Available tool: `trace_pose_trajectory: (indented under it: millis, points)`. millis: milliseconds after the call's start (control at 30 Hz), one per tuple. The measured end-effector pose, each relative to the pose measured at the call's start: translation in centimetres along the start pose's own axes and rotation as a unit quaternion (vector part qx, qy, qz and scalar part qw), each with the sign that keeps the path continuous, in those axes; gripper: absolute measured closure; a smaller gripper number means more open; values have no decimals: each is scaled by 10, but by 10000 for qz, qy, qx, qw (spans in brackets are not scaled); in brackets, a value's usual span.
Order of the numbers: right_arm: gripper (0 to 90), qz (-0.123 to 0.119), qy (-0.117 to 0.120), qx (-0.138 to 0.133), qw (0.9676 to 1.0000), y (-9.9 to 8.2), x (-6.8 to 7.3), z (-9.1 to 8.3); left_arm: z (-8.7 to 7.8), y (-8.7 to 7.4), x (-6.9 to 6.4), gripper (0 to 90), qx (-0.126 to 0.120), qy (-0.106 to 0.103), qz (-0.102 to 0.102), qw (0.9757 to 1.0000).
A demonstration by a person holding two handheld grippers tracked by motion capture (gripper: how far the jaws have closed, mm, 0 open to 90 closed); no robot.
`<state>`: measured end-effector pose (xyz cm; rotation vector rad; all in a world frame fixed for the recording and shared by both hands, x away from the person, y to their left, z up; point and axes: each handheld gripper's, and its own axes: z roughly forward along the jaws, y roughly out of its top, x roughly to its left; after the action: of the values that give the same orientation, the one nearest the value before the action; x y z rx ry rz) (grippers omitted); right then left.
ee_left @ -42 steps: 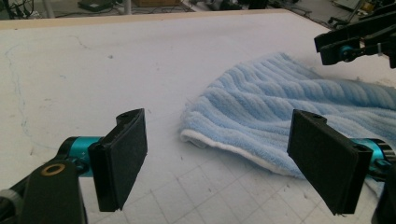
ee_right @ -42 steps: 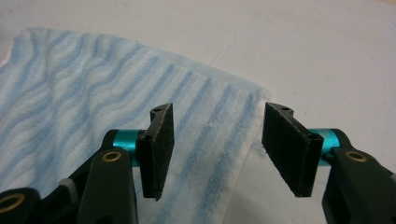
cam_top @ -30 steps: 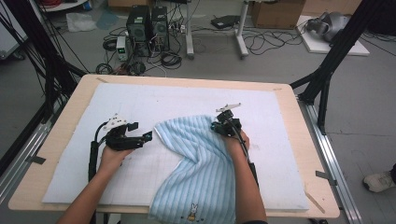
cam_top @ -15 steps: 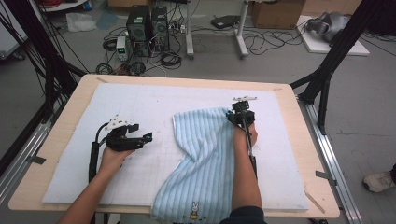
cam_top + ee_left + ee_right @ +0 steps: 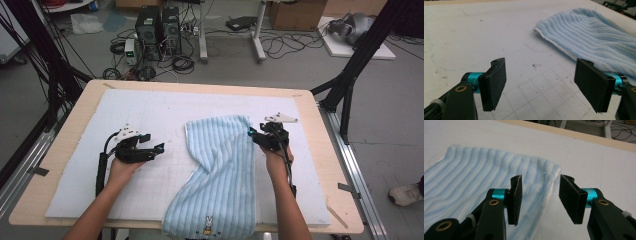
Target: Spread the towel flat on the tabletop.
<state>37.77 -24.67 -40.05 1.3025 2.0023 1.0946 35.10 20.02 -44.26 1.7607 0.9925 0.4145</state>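
Note:
A light blue striped towel lies lengthwise down the middle of the white mat, and its near end hangs over the table's front edge. My right gripper sits at the towel's far right corner. In the right gripper view its jaws have just been opening and stand apart over the towel's edge, with the pads off the cloth. My left gripper rests on the mat left of the towel. Its jaws have just been closing slightly and stay wide, with nothing between them. The towel lies ahead to their right.
The mat covers most of a wooden table. Black frame legs stand at the table's right and left. Computer boxes and cables lie on the floor beyond the far edge. A small rabbit mark is on the towel's near end.
The right gripper moved right and away with the towel's corner, spreading the far end flat, then its jaws opened and let the cloth go. The left hand stayed put.

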Motion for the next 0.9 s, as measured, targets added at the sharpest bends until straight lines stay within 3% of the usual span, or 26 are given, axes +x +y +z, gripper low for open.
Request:
trace_pose_trajectory:
  millis: [67,133,300,400,467,633,767,900]
  points:
    - [531,-17,136,98,9999,-8,1,-8,0,0,0,285,11,-63,-9,10000]
    - [532,-94,252,83,9996,-17,4,-17,1,0,0,365,17,-203,-9,9998]
    - [543,-335,328,30,9989,-34,12,-33,6,4,-3,432,7,-405,-97,9991]
    - [543,-362,383,61,9986,-38,12,-38,11,9,-5,432,-99,-407,-172,9990]
    - [543,-331,418,49,9986,-39,11,-40,16,14,-6,415,-33,-379,-208,9991]
    - [540,-301,475,45,9984,-40,9,-40,35,30,-8,346,67,-596,-361,9975]
    - [533,-216,537,-53,9983,-38,6,-43,56,42,-12,313,144,-491,-427,9978]
    - [526,-146,558,-130,9983,-38,3,-47,74,40,-17,328,287,-491,-455,9973]
